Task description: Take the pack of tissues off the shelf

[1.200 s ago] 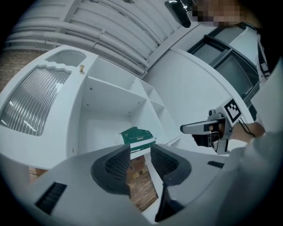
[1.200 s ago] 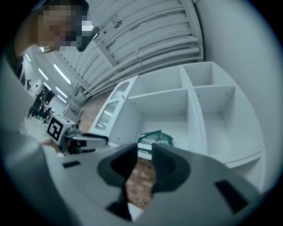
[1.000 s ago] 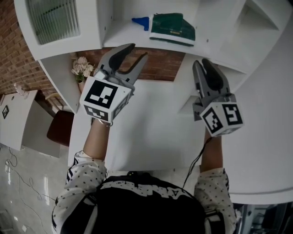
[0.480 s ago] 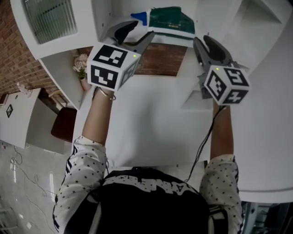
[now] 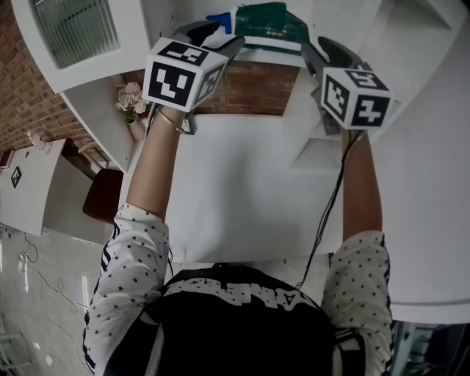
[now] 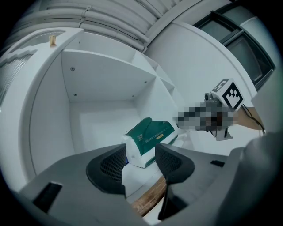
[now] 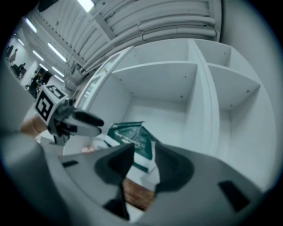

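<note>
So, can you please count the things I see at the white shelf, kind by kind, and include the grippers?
grippers: 2 (left gripper, right gripper)
pack of tissues, green: 1
blue item beside it: 1
bunch of flowers: 1
Total: 5

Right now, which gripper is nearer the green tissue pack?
Left, narrowly. The left gripper is at the left end of the tissue pack; the right gripper is just short of its right end. Both grippers' jaws have just been opening; the pack lies just beyond their tips.
</note>
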A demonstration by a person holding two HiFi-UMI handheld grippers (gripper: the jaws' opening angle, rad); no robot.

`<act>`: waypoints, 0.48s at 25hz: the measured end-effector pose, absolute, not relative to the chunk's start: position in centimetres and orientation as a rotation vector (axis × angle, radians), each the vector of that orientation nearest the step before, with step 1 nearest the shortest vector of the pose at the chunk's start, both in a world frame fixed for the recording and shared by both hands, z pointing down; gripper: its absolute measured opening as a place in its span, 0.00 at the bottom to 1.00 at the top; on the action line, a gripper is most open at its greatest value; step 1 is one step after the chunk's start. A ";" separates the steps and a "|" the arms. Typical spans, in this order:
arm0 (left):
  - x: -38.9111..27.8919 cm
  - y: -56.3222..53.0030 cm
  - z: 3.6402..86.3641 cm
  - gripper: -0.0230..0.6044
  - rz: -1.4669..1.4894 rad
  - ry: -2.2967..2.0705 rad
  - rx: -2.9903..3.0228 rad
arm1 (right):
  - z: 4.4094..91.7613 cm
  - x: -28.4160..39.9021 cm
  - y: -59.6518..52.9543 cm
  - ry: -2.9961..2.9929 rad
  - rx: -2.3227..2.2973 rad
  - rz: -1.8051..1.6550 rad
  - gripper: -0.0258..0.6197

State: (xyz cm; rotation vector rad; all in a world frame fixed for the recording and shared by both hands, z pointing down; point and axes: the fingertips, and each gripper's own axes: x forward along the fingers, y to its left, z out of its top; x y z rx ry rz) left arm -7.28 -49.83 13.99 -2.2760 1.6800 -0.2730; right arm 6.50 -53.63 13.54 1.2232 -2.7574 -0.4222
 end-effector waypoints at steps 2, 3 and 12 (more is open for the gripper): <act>-7.5 -50.3 14.1 0.40 -0.295 1.691 -2.278 | 13.8 6.1 -54.2 -2.746 1.220 -0.402 0.28; -7.6 -50.6 14.1 0.40 -0.305 1.695 -2.278 | 13.8 6.0 -54.5 -2.739 1.223 -0.397 0.28; -7.3 -51.7 14.5 0.40 -0.435 1.687 -2.301 | 14.4 5.5 -56.7 -2.683 1.232 -0.340 0.30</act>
